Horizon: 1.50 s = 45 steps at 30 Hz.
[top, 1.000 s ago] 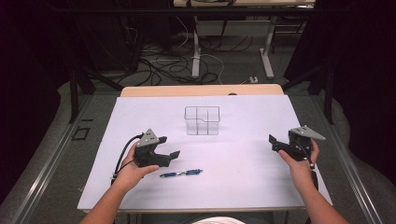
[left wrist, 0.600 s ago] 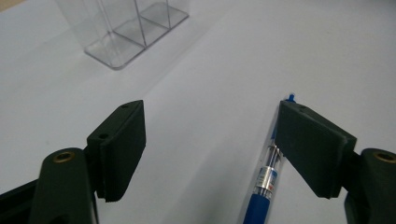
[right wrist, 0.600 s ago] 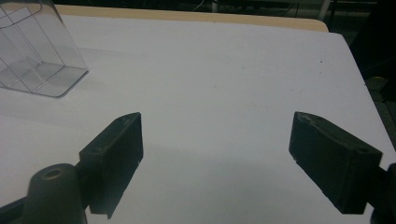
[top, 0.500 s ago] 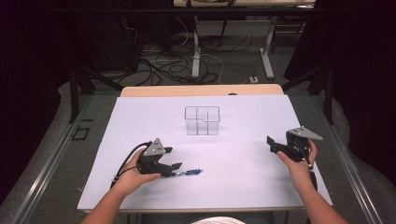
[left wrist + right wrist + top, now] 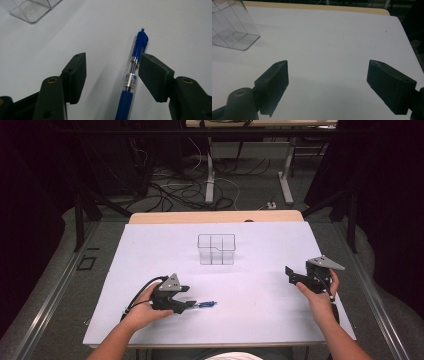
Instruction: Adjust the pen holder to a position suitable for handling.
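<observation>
A blue pen (image 5: 206,304) with a clear middle lies on the white table (image 5: 260,245), left of centre near the front. My left gripper (image 5: 189,304) is low over it, and its jaws have just been closing with the pen (image 5: 135,72) between them. In the left gripper view the pen lies against the right pad (image 5: 153,75), while the left pad (image 5: 76,72) stands well apart from it. The left gripper (image 5: 112,72) is open. At the table's right side my right gripper (image 5: 290,274) is held above the surface, open (image 5: 327,82) with nothing between its jaws.
A clear plastic organiser (image 5: 216,249) with compartments stands at the table's middle back; it also appears as the organiser (image 5: 232,27) at the upper left of the right gripper view. A tan table edge (image 5: 215,216) runs behind, with cables on the floor beyond.
My left gripper has moved down and to the right onto the pen, and its jaws have narrowed around the pen. The right gripper has stayed in place.
</observation>
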{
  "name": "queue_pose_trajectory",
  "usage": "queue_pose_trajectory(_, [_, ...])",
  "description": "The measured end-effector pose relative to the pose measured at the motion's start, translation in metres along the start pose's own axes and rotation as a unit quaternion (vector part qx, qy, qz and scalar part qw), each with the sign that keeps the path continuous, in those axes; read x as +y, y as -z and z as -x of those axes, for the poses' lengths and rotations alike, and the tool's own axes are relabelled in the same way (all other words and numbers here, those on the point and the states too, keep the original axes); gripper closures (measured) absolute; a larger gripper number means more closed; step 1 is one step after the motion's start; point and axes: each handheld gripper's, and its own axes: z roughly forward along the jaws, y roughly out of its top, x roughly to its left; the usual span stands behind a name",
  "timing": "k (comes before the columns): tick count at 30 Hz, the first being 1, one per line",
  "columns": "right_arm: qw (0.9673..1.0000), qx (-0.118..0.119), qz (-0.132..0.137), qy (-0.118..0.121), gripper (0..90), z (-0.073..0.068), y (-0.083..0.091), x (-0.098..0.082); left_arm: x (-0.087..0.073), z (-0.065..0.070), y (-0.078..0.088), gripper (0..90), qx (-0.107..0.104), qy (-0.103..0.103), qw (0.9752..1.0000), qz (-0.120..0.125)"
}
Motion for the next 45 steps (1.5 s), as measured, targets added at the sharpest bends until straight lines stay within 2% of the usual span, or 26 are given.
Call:
queue_pose_trajectory(3, [1.0000,-0.001,0.000,0.001,17.5,0.000,0.000,0.000,-0.001,0.001,-0.001,46.1,-0.010,-0.006,0.9999,0.005])
queue_pose_trajectory(13, [1.0000,0.000,0.001,0.000,17.6,0.001,0.000,0.000,-0.006,0.002,-0.006,52.8,-0.017,-0.008,0.9998,-0.006])
queue_pose_trajectory(16, [1.0000,0.000,0.000,0.003,17.6,0.001,0.000,0.000,-0.006,0.002,-0.006,56.3,-0.018,-0.017,0.9996,-0.013])
queue_pose_trajectory(21, [1.0000,0.000,0.000,0.001,17.6,0.001,0.000,0.000,-0.005,0.005,-0.007,59.8,-0.025,-0.020,0.9994,-0.016])
queue_pose_trajectory(24, [1.0000,0.000,0.000,0.001,17.6,0.001,0.000,0.000,-0.004,0.006,-0.008,63.0,-0.028,-0.028,0.9990,-0.023])
queue_pose_trajectory(26, [1.0000,0.000,-0.001,0.001,17.6,0.001,0.000,0.000,-0.003,0.006,-0.008,63.6,-0.028,-0.042,0.9981,-0.034])
queue_pose_trajectory(33, [1.0000,0.000,-0.001,0.001,17.6,0.001,0.000,0.000,-0.003,0.007,-0.010,68.4,-0.034,-0.050,0.9971,-0.048])
queue_pose_trajectory(36, [1.0000,0.000,0.000,0.001,17.6,0.000,0.000,0.000,-0.002,0.007,-0.011,72.9,-0.041,-0.055,0.9963,-0.051])
queue_pose_trajectory(45, [1.0000,0.002,-0.001,0.001,17.6,0.000,0.000,0.000,-0.002,0.006,-0.011,77.3,-0.052,-0.069,0.9950,-0.051])
